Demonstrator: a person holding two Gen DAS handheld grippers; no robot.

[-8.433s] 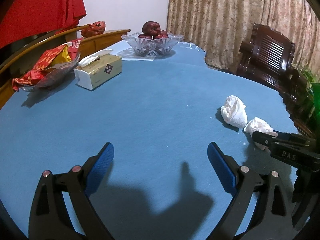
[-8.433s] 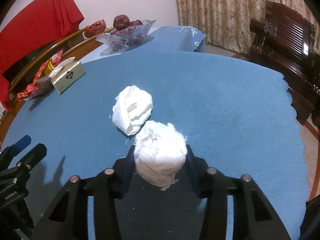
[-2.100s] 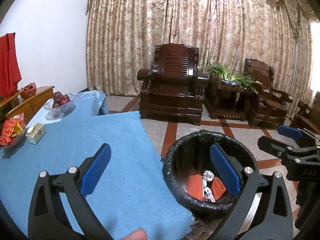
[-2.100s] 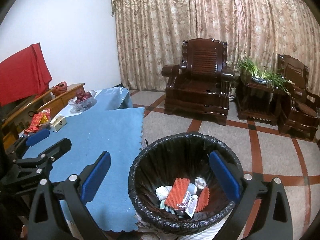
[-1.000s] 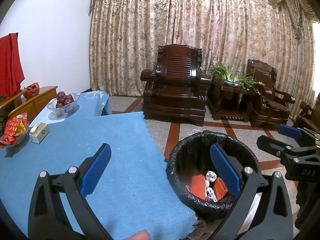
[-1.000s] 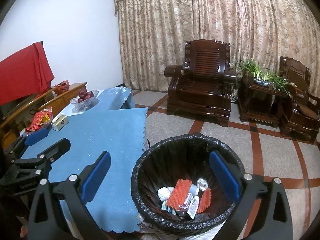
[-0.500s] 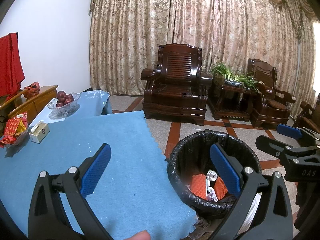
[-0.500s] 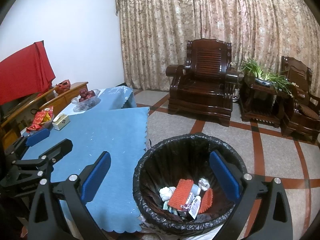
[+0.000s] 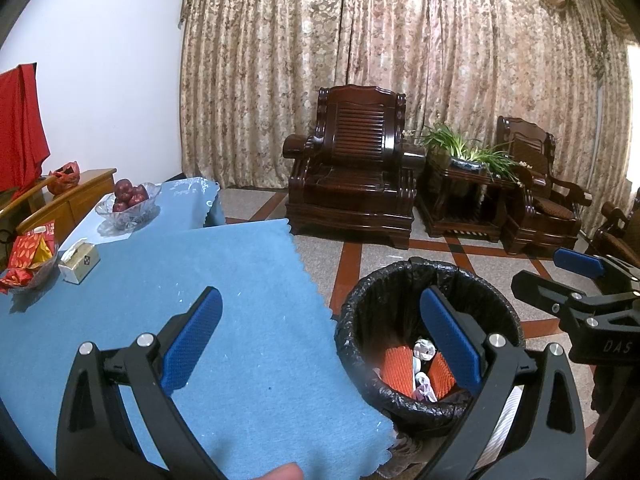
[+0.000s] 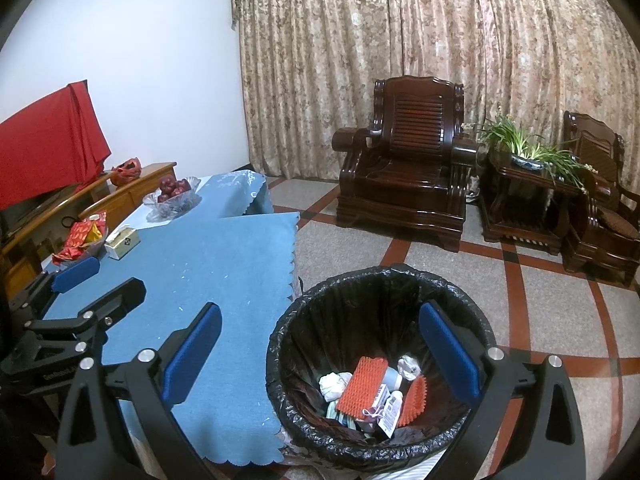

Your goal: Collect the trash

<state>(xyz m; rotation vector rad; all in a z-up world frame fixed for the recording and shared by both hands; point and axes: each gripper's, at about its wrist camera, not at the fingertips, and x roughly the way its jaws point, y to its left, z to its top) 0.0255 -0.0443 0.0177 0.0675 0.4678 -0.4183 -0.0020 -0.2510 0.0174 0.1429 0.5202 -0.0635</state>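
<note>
A round bin with a black liner (image 10: 400, 280) stands on the floor by the corner of the blue-clothed table (image 10: 224, 256). Inside lie a crumpled white tissue (image 10: 334, 384), orange mesh pieces (image 10: 362, 384) and small packets. My right gripper (image 10: 320, 356) is open and empty above the bin's near rim. My left gripper (image 9: 320, 340) is open and empty over the table corner, with the bin (image 9: 400, 280) to its right. The right gripper (image 9: 576, 276) also shows at the right edge of the left wrist view. No tissue shows on the tablecloth (image 9: 160, 280).
A tissue box (image 9: 79, 261), a dish of red packets (image 9: 28, 254) and a glass bowl of apples (image 9: 128, 200) stand at the table's far left. Dark wooden armchairs (image 10: 404, 184), a plant stand (image 10: 524, 184) and curtains lie beyond on the tiled floor.
Since 8.4 s ago both grippers left the tabletop; the tissue the right gripper held is gone from it. In the last second both views drifted only slightly.
</note>
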